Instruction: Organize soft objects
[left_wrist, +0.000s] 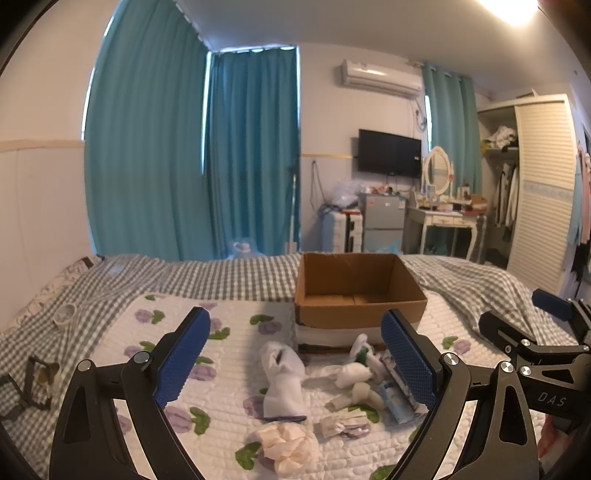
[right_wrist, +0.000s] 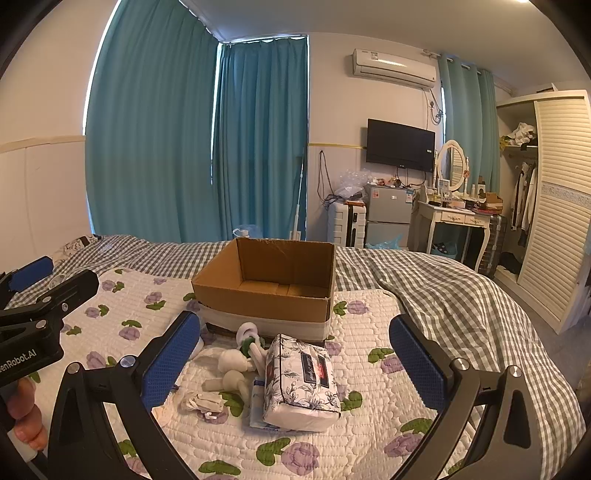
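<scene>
An open cardboard box (left_wrist: 360, 291) (right_wrist: 266, 286) stands on the floral quilt; nothing shows inside it. In front of it lie soft things: a white sock (left_wrist: 282, 380), a crumpled cream cloth (left_wrist: 290, 445), a white-and-green plush toy (left_wrist: 360, 363) (right_wrist: 240, 354), a floral tissue pack (right_wrist: 301, 384), a blue-white packet (left_wrist: 395, 400) and a small white bundle (right_wrist: 203, 402). My left gripper (left_wrist: 295, 362) is open above the sock. My right gripper (right_wrist: 295, 363) is open above the tissue pack. Both are empty.
A tape roll (left_wrist: 64, 314) and a dark frame-like object (left_wrist: 37, 380) lie on the checked bedsheet (right_wrist: 443, 291) at left. Beyond the bed are teal curtains, a small fridge (right_wrist: 388, 218), a dressing table (right_wrist: 458, 221) and a wardrobe (right_wrist: 557, 206).
</scene>
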